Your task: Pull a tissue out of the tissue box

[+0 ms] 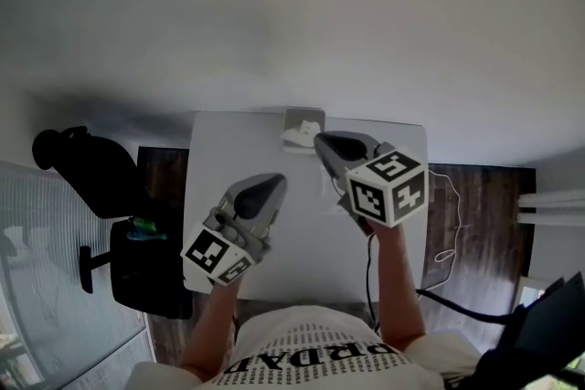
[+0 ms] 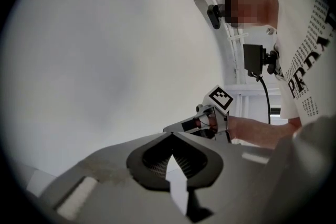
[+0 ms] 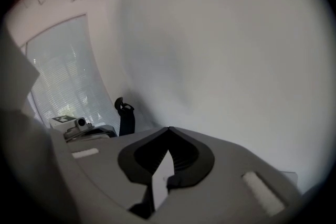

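Pale wall [image 1: 292,14] fills the upper part of the head view, and below it a white rectangular worktop [image 1: 219,160] stands on a dark wooden floor [image 1: 475,196], with a black office chair [image 1: 91,169] off its left side. At the middle of the worktop's far edge sits a small grey tissue box [image 1: 303,118], and a crumpled white tissue [image 1: 300,137] stands out of its top. We hold the left gripper [image 1: 274,183] over the middle of the worktop, well apart from the box; in the left gripper view its jaws are pressed together at the tips with nothing between them [image 2: 170,135], and they point up at bare wall. Our right gripper [image 1: 320,139] is raised higher, and its tip shows just beside the tissue; we cannot tell whether it touches. In the right gripper view its jaws also meet at the tips and grip nothing [image 3: 168,128], again facing wall rather than the box
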`<state>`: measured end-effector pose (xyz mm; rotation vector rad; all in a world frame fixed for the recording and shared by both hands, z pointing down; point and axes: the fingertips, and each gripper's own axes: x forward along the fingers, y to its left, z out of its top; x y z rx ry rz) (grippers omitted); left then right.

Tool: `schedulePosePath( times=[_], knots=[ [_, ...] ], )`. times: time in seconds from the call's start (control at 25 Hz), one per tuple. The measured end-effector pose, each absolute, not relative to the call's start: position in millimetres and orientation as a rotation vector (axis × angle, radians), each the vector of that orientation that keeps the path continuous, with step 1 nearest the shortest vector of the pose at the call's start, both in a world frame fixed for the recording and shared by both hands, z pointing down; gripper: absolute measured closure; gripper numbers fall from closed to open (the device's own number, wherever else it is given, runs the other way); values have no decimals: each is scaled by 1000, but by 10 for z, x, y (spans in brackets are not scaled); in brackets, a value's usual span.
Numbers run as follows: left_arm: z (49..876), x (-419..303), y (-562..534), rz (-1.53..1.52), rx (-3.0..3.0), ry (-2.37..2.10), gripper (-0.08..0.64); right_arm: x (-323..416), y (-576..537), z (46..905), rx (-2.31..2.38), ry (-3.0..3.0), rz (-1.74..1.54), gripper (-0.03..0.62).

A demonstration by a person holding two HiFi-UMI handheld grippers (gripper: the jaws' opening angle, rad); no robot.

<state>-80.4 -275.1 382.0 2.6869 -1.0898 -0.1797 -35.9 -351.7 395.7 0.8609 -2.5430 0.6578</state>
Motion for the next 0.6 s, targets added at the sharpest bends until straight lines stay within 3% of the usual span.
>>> schedulePosePath(
  times=[0.6],
  knots=[
    [3178,-532,-2299,-201,2806,-1031,566,-90,-2956,2774,958,-2954,472,586]
  ],
)
